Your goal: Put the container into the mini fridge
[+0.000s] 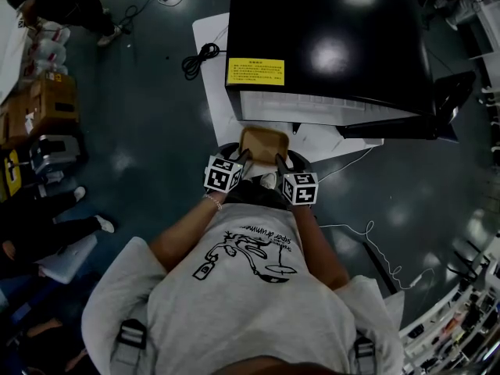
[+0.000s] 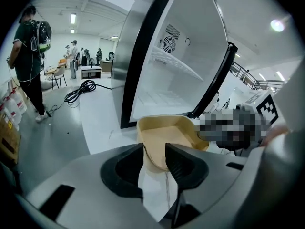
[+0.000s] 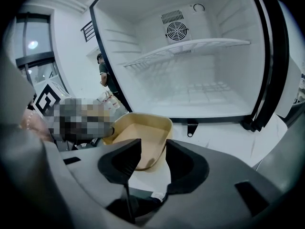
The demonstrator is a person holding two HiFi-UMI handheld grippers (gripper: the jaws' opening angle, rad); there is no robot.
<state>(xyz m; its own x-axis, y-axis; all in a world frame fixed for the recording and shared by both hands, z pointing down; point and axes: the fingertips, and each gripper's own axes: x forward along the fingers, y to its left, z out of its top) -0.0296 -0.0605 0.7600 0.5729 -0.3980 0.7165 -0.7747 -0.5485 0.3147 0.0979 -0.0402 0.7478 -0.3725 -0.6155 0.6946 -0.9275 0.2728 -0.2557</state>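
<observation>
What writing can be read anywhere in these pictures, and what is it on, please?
Nothing can be read for certain.
Yellow label on the mini fridge: print too small to read.
Shirt print: upside down and too blurred to read.

Top-down. Mini fridge [image 1: 328, 45]: black top, yellow label [image 1: 255, 72] at the front edge, door [image 1: 451, 96] swung open to the right. Tan container [image 1: 264, 142] held just in front of the opening. Left tongs [image 1: 244, 158] grip its near left corner, right tongs [image 1: 279, 162] its near right corner. Fridge stands on a white sheet [image 1: 209, 37] on the dark floor [image 1: 156, 131]. Coiled black cable [image 1: 199, 59] just left of the fridge. Cardboard boxes [image 1: 43, 104] far left.
</observation>
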